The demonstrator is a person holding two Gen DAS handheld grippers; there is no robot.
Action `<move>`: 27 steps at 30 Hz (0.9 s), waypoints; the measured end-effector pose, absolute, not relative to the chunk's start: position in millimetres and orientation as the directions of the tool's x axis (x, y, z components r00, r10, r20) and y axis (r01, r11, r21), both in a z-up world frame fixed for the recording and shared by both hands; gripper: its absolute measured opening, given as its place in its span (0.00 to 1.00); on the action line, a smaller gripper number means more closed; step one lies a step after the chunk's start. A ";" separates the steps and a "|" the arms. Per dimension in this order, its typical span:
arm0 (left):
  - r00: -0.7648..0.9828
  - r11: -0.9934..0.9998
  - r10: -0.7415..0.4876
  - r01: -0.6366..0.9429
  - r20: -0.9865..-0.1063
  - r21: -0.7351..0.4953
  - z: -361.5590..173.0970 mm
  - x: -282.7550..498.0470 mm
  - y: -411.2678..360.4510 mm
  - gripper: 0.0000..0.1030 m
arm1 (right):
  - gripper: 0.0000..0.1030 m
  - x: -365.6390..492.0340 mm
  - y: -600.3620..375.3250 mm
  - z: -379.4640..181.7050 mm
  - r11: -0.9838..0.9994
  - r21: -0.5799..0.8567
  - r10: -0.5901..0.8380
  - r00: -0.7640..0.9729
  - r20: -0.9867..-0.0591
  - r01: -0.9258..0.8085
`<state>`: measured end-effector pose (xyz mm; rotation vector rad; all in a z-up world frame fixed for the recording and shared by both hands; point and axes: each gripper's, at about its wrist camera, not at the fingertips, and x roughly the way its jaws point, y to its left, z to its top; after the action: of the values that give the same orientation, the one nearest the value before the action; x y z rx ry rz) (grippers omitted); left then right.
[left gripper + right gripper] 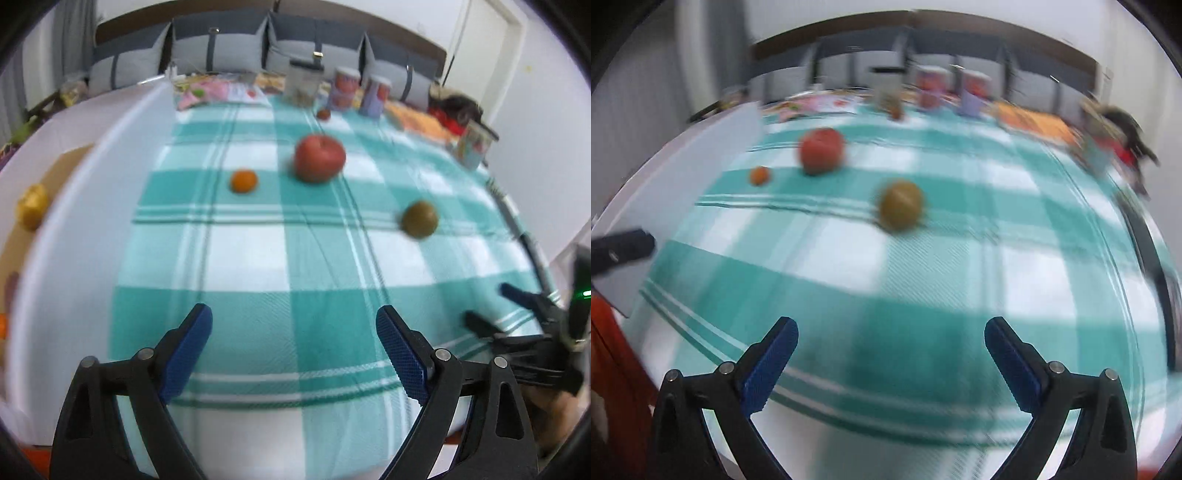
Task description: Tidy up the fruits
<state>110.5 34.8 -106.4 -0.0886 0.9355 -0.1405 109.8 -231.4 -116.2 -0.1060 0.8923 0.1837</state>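
Your left tool (293, 332): jaws wide apart, nothing between, lower centre of left view, over teal checked cloth (258, 258).
Your right tool (891, 341): likewise spread, empty, lower centre of right view.
Fruit, loose on cloth, well apart, so likely not yet sorted:
- red apple (319, 158), upper centre
- small orange (243, 181), left of apple
- brownish-green round fruit (419, 219), centre right
- small red fruit (324, 114), near jars (345, 88) at top; too blurred to name
No bowl or tray for fruit in either view.
Surface edge white (74, 221), left side.
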 end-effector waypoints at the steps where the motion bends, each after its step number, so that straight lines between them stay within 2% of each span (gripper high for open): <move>1: 0.582 0.991 -0.136 0.081 -0.802 -0.110 -116.9 115.3 27.4 0.89 | 0.98 108.9 -238.7 -120.7 0.983 -0.013 0.103 0.610 -0.786 -0.182; 10: 0.582 1.000 -0.016 0.004 -0.813 -0.017 -154.3 134.6 26.4 0.90 | 0.98 128.4 -250.4 -135.9 0.987 -0.036 0.067 0.615 -0.785 -0.154; 17: 0.600 1.000 -0.002 0.005 -0.800 0.001 -159.8 134.8 21.5 0.96 | 0.98 132.2 -252.2 -148.4 0.990 -0.044 0.048 0.606 -0.794 -0.136; 27: 0.609 1.000 0.002 0.005 -0.793 0.007 -161.1 134.2 20.2 0.97 | 1.00 128.6 -250.9 -151.3 0.990 -0.054 0.041 0.640 -0.767 -0.129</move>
<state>134.2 20.2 -161.1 0.0084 0.9161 -0.0016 128.6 -250.9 -151.3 -0.1074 0.8708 0.0969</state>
